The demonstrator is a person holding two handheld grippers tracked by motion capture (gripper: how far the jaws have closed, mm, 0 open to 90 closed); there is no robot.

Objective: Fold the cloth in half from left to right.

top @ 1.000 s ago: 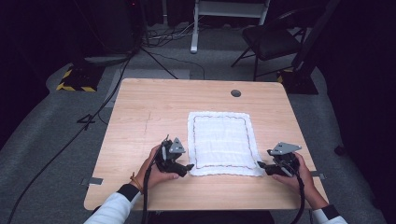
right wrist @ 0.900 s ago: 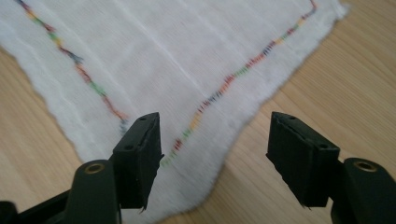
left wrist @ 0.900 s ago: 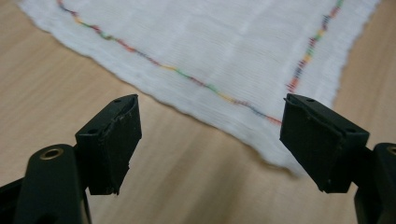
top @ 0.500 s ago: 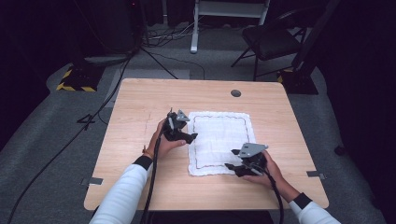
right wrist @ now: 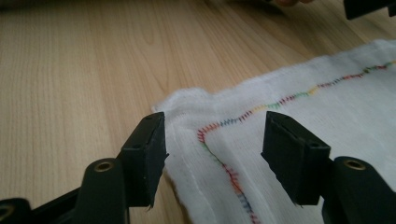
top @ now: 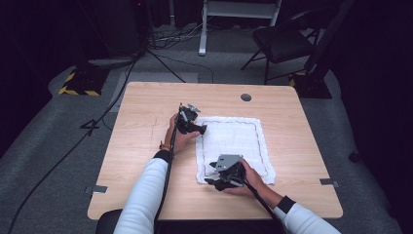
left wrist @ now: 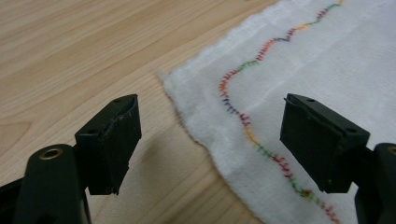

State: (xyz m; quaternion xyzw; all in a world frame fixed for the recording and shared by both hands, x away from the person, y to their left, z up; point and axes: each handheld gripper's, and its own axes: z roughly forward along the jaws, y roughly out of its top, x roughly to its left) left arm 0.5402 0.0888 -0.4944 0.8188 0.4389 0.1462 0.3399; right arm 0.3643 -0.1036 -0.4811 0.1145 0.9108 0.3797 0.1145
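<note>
A white cloth (top: 234, 146) with a multicoloured stitched border lies flat on the wooden table (top: 141, 146). My left gripper (top: 200, 129) sits at the cloth's far left corner. In the left gripper view its jaws stand apart over that corner (left wrist: 210, 135), one over bare wood and one over the cloth (left wrist: 303, 60). My right gripper (top: 210, 181) is low at the near left corner. Its jaws have just been closing a little, and the corner of the cloth (right wrist: 303, 121) lies between them (right wrist: 212, 144) without the pads pressing on it.
A round black grommet (top: 246, 97) sits near the table's far edge. Grey tape marks (top: 99, 188) stick to the near left and right edges. Beyond the table stand a black chair (top: 285, 41) and a stand, with cables on the floor.
My left gripper moved away from the near edge up to the cloth's far left corner. My right gripper crossed from the near right corner to the near left corner.
</note>
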